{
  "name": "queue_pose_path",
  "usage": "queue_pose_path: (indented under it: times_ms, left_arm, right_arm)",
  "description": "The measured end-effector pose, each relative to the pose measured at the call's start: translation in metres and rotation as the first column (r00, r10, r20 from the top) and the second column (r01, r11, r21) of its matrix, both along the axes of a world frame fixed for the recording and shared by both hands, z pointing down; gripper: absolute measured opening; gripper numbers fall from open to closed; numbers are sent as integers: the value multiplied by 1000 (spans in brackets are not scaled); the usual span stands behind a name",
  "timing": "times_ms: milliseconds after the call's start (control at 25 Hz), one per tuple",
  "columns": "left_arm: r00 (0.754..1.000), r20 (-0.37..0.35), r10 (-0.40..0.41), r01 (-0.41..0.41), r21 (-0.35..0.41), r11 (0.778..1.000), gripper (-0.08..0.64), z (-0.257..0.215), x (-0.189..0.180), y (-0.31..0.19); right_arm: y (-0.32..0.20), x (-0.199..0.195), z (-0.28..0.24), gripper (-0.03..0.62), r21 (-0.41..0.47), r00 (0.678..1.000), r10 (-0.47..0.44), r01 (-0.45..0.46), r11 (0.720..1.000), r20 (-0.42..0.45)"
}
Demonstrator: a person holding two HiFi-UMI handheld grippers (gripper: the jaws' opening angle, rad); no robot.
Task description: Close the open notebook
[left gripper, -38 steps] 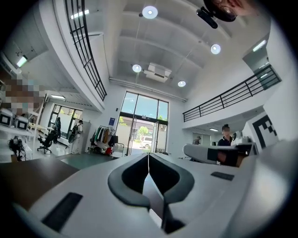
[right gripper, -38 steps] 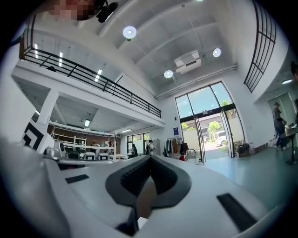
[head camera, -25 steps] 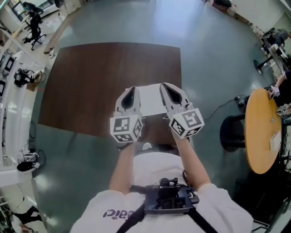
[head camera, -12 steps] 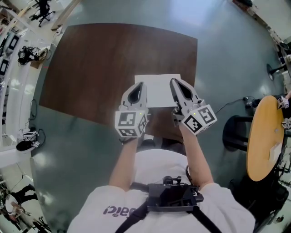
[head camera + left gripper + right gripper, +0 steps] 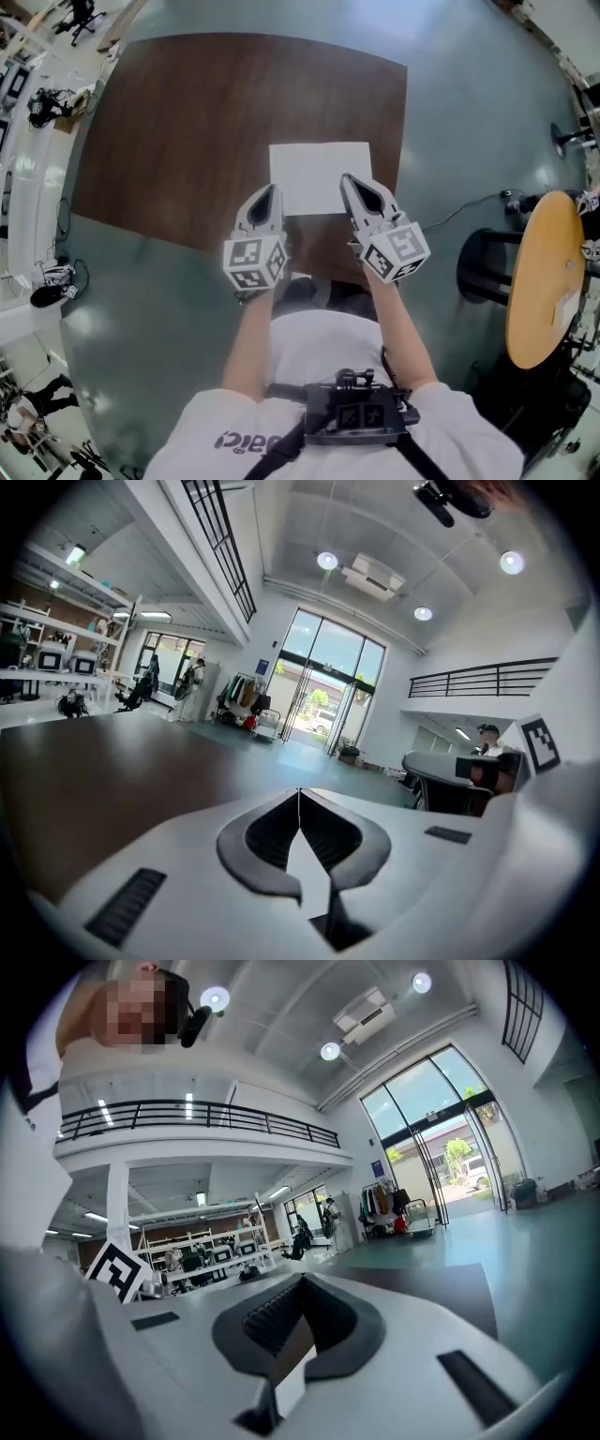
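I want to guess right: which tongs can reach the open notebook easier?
Probably the right tongs: their shut tip overlaps the notebook, while the left tongs sit just off its left edge.

you stand at a dark brown table (image 5: pixel 187 141) in a tall, open lab or workshop hall. beyond the table are glass entrance doors (image 5: pixel 323 700) and a clothes rack (image 5: pixel 246 691). left of the table are equipment shelves (image 5: pixel 47 653), right of it a round wooden table (image 5: pixel 539 272), and high above it a railed mezzanine (image 5: pixel 487 679).
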State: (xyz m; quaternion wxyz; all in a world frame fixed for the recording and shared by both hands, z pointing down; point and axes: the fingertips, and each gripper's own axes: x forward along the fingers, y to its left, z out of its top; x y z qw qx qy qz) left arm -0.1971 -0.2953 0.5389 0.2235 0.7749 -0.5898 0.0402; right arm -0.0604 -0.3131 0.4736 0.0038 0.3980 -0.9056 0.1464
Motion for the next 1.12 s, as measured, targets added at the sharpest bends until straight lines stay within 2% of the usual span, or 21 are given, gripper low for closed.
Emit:
queue_pose_path:
  times_ms: [200,360,520,680,720,920,1120]
  left_arm:
    - [999,-25,-25,22,-124,992,8,46,-5,11]
    - [998,-58,-40,24,-255,967,8,95,-4,29]
    - [999,-37,-10,-3,-343,939,11,138,4,43]
    - [997,-80,0,-32,-401,915,270,170,11,45]
    - [996,-86,-4,-32,-412,910,298,176,8,42]
    - [999,-43,2,-22,-478,878,301,206,7,37]
    - [998,32,-44,55,-516,855,301,222,-1,34]
  right_arm:
    - [8,9,38,0,-71,999,8,-10,997,-33]
    - [12,11,57,0,-114,999,11,-17,993,-50]
    - [13,9,69,0,-148,999,2,-10,989,-55]
    - [20,7,68,0,-152,997,-18,7,988,-73]
    - [20,4,68,0,-150,997,-23,12,989,-74]
    - [24,7,72,0,-160,996,-31,17,987,-85]
    - [25,16,71,0,-161,996,-31,17,987,-89]
